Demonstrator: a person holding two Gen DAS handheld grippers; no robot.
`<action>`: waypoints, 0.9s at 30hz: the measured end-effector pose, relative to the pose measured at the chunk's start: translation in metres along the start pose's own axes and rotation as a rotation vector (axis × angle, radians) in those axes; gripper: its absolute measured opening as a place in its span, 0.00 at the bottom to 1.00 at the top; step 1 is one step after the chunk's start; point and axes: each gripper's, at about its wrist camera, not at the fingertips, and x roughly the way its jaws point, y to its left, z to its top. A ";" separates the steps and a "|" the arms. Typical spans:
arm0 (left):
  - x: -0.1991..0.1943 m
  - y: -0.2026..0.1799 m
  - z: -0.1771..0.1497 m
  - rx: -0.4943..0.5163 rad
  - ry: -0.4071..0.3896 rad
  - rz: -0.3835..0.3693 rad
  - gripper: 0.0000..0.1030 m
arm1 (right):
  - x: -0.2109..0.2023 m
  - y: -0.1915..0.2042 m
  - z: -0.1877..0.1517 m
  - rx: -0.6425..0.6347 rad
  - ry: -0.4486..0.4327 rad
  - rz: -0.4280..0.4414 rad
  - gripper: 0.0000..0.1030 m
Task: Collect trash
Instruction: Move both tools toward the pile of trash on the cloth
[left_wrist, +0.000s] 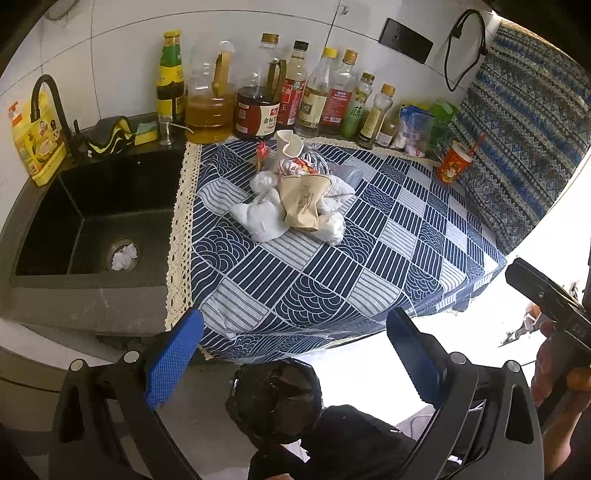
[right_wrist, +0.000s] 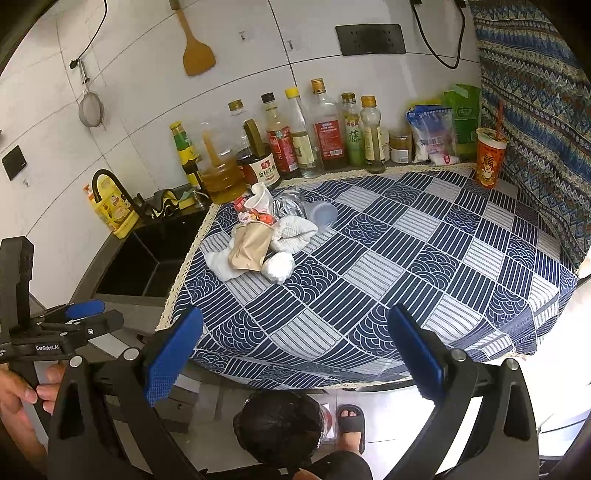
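A heap of trash (left_wrist: 299, 199) lies on the blue patterned cloth (left_wrist: 332, 280) near its far left: crumpled white tissues, a brown paper bag (left_wrist: 303, 203), a torn white cup (left_wrist: 286, 144) and clear plastic. The heap also shows in the right wrist view (right_wrist: 262, 240). A red paper cup with a straw (left_wrist: 455, 164) stands at the cloth's far right; it shows in the right wrist view too (right_wrist: 489, 158). A bin lined with a black bag (left_wrist: 277, 398) sits on the floor below the counter edge. My left gripper (left_wrist: 291, 365) and right gripper (right_wrist: 293, 354) are both open and empty, held short of the counter's front edge.
A black sink (left_wrist: 92, 225) with a wad of tissue in its drain (left_wrist: 123, 256) lies left of the cloth. Several sauce and oil bottles (left_wrist: 258, 107) line the back wall. A patterned cloth (left_wrist: 524, 122) covers something at the right. A sandalled foot (right_wrist: 349, 421) stands by the bin.
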 end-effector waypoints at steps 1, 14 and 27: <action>0.002 0.000 0.001 -0.002 0.001 0.001 0.93 | 0.000 -0.001 0.001 -0.005 -0.003 0.003 0.96; 0.022 0.003 0.020 -0.030 0.030 -0.006 0.93 | 0.022 -0.008 0.023 -0.009 0.016 0.023 0.96; 0.047 0.006 0.046 -0.079 0.068 -0.055 0.93 | 0.059 -0.023 0.047 -0.001 0.056 0.050 0.96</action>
